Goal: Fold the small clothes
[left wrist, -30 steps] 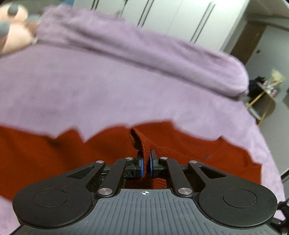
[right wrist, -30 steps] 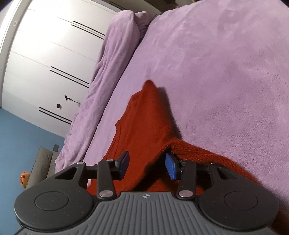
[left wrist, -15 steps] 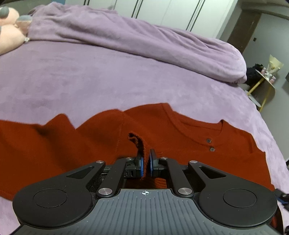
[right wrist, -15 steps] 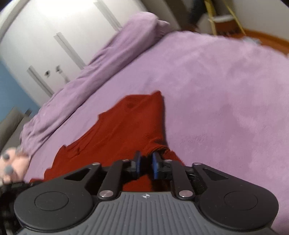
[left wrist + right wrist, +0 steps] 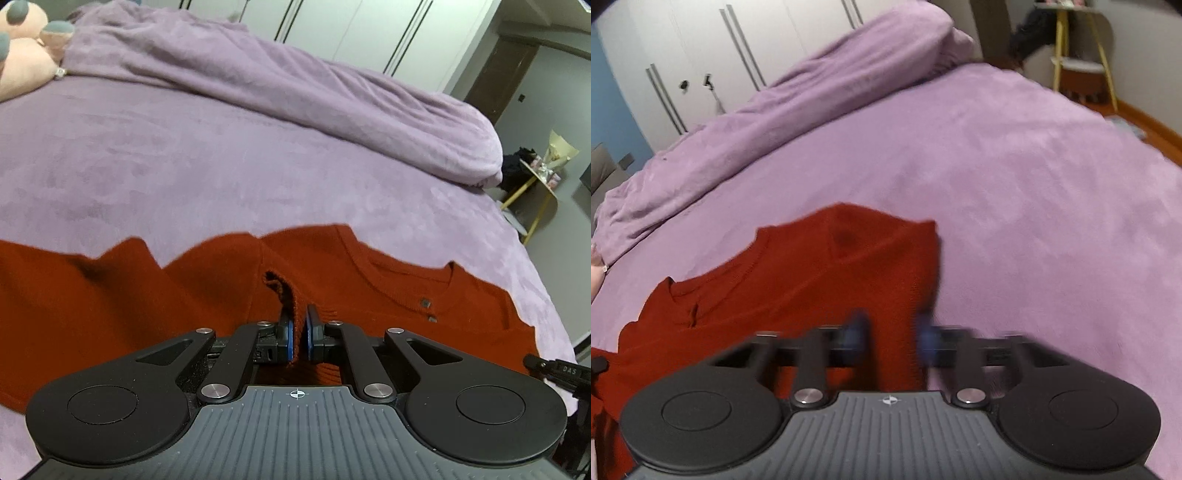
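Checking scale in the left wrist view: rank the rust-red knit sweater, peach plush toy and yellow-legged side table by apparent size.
1. Rust-red knit sweater, largest.
2, 3. Peach plush toy and yellow-legged side table look alike; the toy is cropped and the table farther off, so unranked.

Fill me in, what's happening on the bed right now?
A person is folding a red sweater that lies on the purple bedspread, with a hand-held gripper in each hand. The left hand-held gripper is shut on a raised fold of knit beside the neckline. The right hand-held gripper is blurred. Its jaws have just been closing with fabric at the sweater's side edge between them, and it looks clamped. Most of the sweater lies flat.
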### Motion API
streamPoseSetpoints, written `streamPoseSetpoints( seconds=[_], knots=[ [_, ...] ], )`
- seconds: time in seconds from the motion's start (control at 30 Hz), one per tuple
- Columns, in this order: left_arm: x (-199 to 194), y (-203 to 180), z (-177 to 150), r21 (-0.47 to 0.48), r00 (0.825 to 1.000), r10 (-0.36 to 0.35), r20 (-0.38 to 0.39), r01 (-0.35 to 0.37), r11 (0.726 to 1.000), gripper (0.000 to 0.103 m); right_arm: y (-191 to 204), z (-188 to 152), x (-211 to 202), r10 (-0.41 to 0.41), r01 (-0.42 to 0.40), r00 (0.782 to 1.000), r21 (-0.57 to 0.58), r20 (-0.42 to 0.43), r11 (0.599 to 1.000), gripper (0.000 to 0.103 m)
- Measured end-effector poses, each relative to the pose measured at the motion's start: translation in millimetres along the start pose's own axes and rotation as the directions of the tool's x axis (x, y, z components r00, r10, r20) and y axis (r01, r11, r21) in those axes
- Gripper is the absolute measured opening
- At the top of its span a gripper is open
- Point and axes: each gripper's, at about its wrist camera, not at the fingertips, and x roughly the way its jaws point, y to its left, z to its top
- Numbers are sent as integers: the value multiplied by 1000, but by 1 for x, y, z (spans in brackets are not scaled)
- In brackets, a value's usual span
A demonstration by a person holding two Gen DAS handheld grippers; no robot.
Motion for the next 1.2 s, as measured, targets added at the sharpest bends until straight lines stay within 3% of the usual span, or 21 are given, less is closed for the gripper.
streamPoseSetpoints(
  seconds=[0.13,0.23,0.33,0.43,0.53,0.63,0.73,0.97,1.03,1.07,1.17,1.2],
  knots=[
    [-3,-2,1,33,998,15,60,-17,999,8,15,-7,-15,-85,97,983,-65,162,993,7],
    [12,-2,-7,97,989,149,21,-150,984,11,17,-11,-5,-196,207,973,-87,123,975,9],
    [0,4,-14,74,982,186,19,-187,980,18,12,-19,-28,-95,99,984,-21,150,995,11],
    [-25,0,-20,54,989,136,62,-140,989,24,23,-37,-48,38,-27,987,-72,154,997,12],
    [-32,-13,-29,39,997,52,52,-54,998,37,40,-57,-46,67,-52,992,-141,103,989,12],
    [-13,-23,-40,78,998,62,-26,-59,995,38,45,-74,-33,-16,24,999,-204,38,979,9],
    [-1,-19,-43,84,995,87,-39,-83,993,36,49,-79,-36,-94,114,992,-288,83,951,8],
    [-5,6,-39,6,995,90,-31,-90,996,30,48,-83,-35,-101,123,992,-359,79,925,10],
    [-17,19,-40,-37,994,102,-27,-103,994,45,47,-80,-38,-98,114,993,-346,64,931,10],
    [-24,30,-41,-68,989,144,-33,-146,987,65,47,-76,-40,-97,108,994,-326,49,939,10],
    [-56,71,-49,-174,986,166,3,-163,971,80,48,-70,-56,-67,71,997,-237,23,969,21],
    [-68,91,-53,-228,983,183,14,-175,958,81,48,-70,-64,-40,44,999,-202,24,978,33]
  ],
)
